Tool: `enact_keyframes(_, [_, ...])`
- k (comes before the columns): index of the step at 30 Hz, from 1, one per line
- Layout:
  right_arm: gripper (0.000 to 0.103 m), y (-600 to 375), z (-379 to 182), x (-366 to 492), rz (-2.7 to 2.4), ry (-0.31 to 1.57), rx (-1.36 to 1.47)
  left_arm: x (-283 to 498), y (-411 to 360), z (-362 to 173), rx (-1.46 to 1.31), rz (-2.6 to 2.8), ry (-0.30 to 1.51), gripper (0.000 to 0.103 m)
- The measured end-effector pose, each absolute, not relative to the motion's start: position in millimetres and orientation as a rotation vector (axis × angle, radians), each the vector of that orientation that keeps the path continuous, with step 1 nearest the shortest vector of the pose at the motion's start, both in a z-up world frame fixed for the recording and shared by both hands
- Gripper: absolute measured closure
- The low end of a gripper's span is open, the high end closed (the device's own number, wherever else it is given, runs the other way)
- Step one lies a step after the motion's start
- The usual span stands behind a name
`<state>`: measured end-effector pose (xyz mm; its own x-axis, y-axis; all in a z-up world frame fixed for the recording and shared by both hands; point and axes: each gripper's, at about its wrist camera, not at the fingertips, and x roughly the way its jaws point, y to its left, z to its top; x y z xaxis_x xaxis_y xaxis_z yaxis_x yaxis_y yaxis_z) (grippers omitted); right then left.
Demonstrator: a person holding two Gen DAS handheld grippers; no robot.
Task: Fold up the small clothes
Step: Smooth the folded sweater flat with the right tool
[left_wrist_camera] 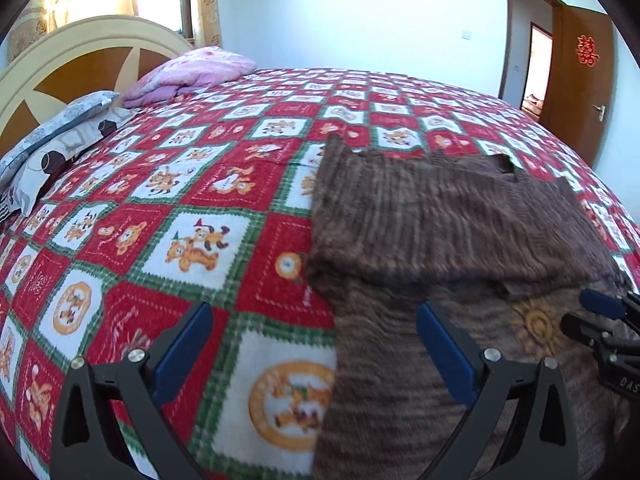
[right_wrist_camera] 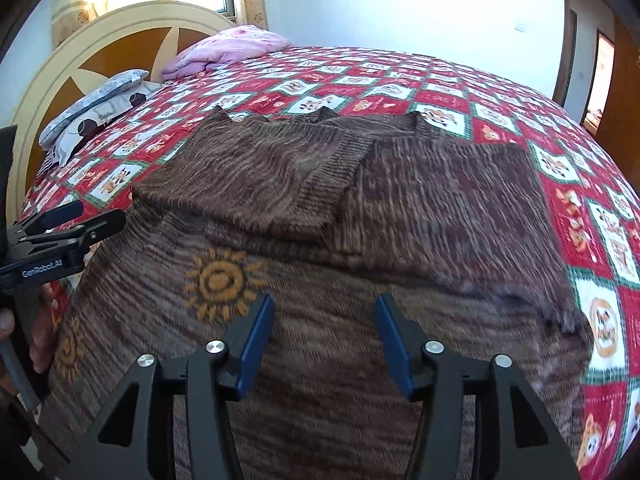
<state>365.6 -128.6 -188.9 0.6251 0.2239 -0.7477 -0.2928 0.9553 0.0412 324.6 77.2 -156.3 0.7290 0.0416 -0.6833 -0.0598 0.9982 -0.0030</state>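
Note:
A brown knitted sweater (right_wrist_camera: 360, 208) with orange sun patterns lies on the bed, both sleeves folded in across its upper part. It also shows in the left wrist view (left_wrist_camera: 440, 216). My left gripper (left_wrist_camera: 314, 314) is open and empty, hovering over the sweater's left edge and the blanket. My right gripper (right_wrist_camera: 324, 308) is open and empty above the sweater's lower body. The right gripper also shows at the right edge of the left wrist view (left_wrist_camera: 600, 316), and the left gripper at the left edge of the right wrist view (right_wrist_camera: 76, 216).
The bed is covered by a red, white and green checked blanket (left_wrist_camera: 180, 208) with cartoon animals. Grey patterned pillows (left_wrist_camera: 60, 136) and a pink quilt (left_wrist_camera: 192, 72) lie by the headboard (left_wrist_camera: 80, 52). A brown door (left_wrist_camera: 580, 80) stands open at the far right.

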Motion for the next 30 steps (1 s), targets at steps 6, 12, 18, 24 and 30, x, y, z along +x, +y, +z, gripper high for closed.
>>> enact_keyframes(6, [0.041,-135,-188,349,0.287,0.851,-0.104,309,72,-156,-0.003,0.049,0.750,0.000])
enact_keyframes(12, [0.033,-145,-190,329,0.259,0.848,-0.099,287,73,-156,-0.014,0.043,0.743,0.000])
enact_keyframes(18, [0.020,-152,-192,311,0.231,0.851,-0.087,266,75,-155,-0.027,0.031,0.742,0.000])
enact_keyframes(24, [0.020,-158,-189,288,0.235,0.869,-0.107,241,76,-149,-0.017,0.025,0.753,0.000])
enact_keyframes(30, [0.020,-168,-186,255,0.268,0.942,-0.079,206,75,-151,0.020,-0.010,0.773,0.000])
